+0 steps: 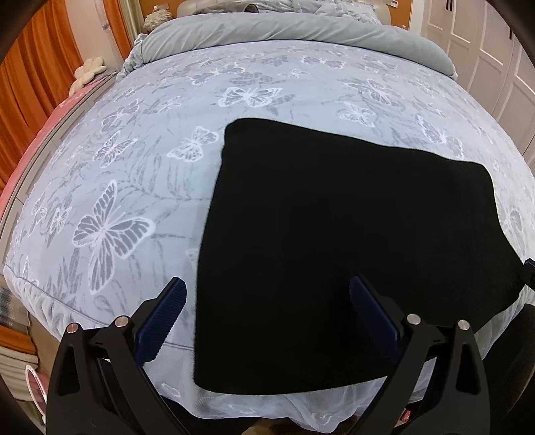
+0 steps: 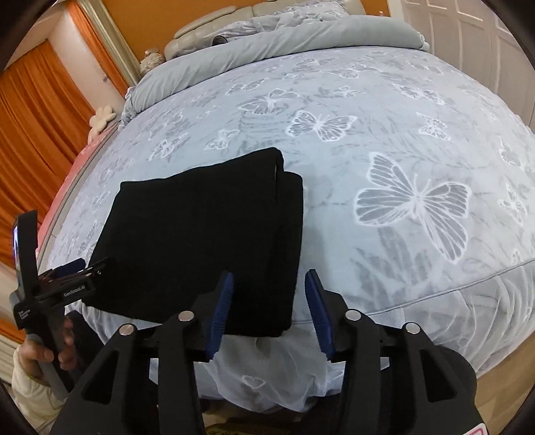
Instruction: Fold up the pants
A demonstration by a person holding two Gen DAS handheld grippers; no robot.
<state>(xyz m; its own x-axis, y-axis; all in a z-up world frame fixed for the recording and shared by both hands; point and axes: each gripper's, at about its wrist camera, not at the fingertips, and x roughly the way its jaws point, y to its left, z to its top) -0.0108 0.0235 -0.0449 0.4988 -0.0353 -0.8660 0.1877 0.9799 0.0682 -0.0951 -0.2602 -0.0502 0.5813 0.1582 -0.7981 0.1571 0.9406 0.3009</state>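
Folded black pants [image 1: 351,241] rest at the bed's near edge, below my two released grippers.

My left gripper [image 1: 267,321] and right gripper [image 2: 267,308] gape empty; beyond them, butterfly bedspread [image 2: 401,134], rumpled grey duvet [image 1: 267,30], orange curtains [image 2: 40,110] leftward.

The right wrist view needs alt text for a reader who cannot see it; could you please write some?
Folded black pants lie near the edge of a butterfly-print bedspread. The right claw hovers open and empty before them; a hand holds the left claw beside them.
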